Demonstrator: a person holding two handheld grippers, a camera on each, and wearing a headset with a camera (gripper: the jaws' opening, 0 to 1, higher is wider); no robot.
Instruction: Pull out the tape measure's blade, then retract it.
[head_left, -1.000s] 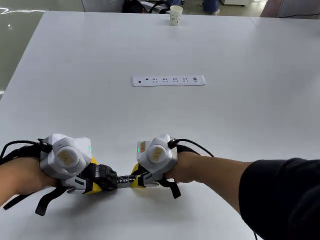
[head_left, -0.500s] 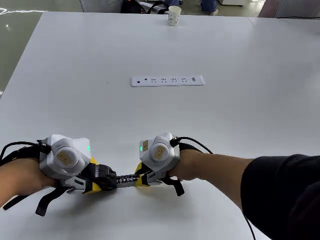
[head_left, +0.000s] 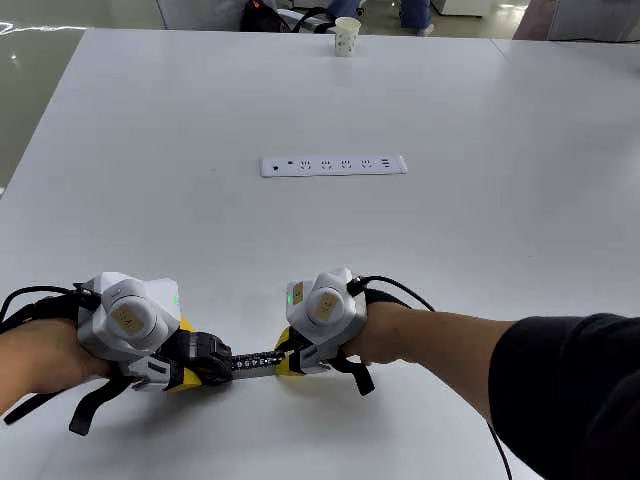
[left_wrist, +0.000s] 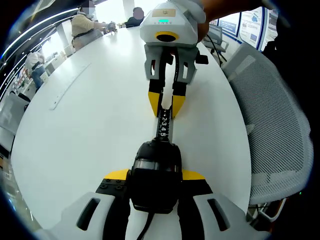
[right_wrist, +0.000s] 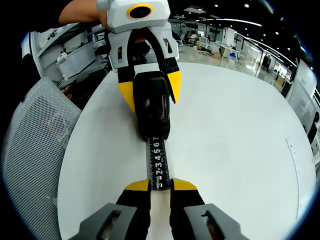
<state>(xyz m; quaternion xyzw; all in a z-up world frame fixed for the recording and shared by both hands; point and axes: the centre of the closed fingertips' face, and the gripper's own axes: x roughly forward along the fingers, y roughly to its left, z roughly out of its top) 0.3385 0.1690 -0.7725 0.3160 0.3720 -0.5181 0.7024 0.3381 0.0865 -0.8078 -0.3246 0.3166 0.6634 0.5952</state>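
The work surface was one large white table (head_left: 480, 200) in an open office. On it lay one white power strip (head_left: 333, 165) near the middle, and one paper cup (head_left: 346, 36) stood upright at the far edge, well apart from the work. The left gripper view showed one grey mesh chair (left_wrist: 270, 100) beside the table, and seated people at its far end, too small to count.

You held two grippers, one in each hand, low over the near edge of the table and facing each other.

1. Left gripper (head_left: 190, 352): its two yellow-tipped jaws were clamped on the sides of the one black tape measure (head_left: 205, 356), which sat between them near the table's front edge. Whether the case touched the table cannot be told.
2. Right gripper (head_left: 283, 352): its two jaws were closed together on the free end of the blade (head_left: 253, 359), with the yellow tips pinching it from both sides.

One blade ran straight from the mouth of the case to the right gripper. Only a short length was drawn out. In the right gripper view the white numerals 2 through 7 were readable on its black face, between the case and the jaw tips. The two grippers stood near each other, apart, and joined only by the blade.
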